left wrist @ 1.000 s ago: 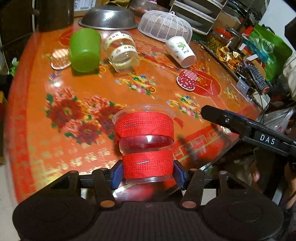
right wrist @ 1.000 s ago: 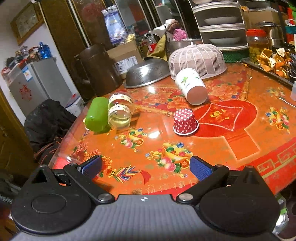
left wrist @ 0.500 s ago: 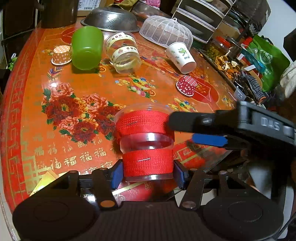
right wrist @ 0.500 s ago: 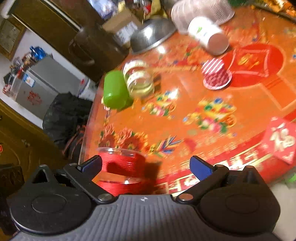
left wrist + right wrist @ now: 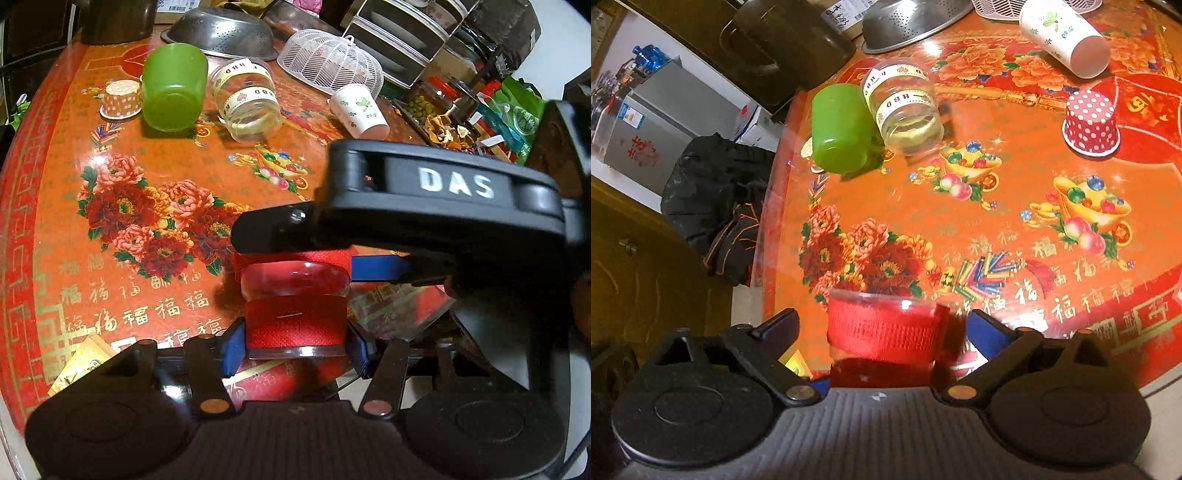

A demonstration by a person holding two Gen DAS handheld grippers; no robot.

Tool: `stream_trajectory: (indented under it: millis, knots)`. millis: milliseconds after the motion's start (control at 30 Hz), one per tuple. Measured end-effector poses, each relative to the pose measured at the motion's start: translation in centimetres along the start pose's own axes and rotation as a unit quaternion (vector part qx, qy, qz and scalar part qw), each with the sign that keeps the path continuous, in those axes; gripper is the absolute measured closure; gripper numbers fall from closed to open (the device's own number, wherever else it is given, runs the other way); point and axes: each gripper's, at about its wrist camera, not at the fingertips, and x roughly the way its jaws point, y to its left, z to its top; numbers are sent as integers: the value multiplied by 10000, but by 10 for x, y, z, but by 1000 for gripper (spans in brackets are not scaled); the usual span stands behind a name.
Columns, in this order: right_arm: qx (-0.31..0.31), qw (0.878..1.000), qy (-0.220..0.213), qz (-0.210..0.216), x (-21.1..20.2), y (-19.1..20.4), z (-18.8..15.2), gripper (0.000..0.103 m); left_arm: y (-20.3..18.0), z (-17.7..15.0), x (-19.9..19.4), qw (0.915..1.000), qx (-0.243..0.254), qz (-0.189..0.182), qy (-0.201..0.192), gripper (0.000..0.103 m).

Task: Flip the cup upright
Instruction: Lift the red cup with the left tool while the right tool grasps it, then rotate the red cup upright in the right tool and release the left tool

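Note:
A clear plastic cup with two red ribbon bands (image 5: 295,317) lies on its side at the near edge of the orange table (image 5: 110,258). My left gripper (image 5: 295,347) is shut on its lower band. My right gripper (image 5: 882,325) has come over it from the right; its open fingers stand either side of the cup's upper red band (image 5: 882,328), with a small gap on each side. In the left wrist view the right gripper's black body (image 5: 424,206) hides the cup's far end.
Further back lie a green cup (image 5: 173,96), a clear taped jar (image 5: 247,99) and a white paper cup (image 5: 360,110), all on their sides. Two dotted paper cups stand upside down, orange (image 5: 122,98) and red (image 5: 1089,122). A steel colander (image 5: 221,31) and a white mesh cover (image 5: 332,62) sit at the back.
My right gripper has swung in from the right and come down around the cup's upper band. My left gripper has kept its hold on the cup.

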Motion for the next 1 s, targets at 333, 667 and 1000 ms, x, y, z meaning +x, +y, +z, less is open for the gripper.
stream_trajectory:
  millis: [333, 667, 1000]
  knots:
    - [53, 10000, 84, -5, 8, 4, 3, 18, 5, -2, -2, 9999, -78, -141, -48, 44]
    - [-5, 9999, 131, -17, 14, 1, 7, 32, 5, -2, -2, 9999, -38, -148, -42, 44]
    - [20, 9999, 139, 53, 12, -2, 7, 34, 6, -9, -10, 9997, 140, -102, -200, 24]
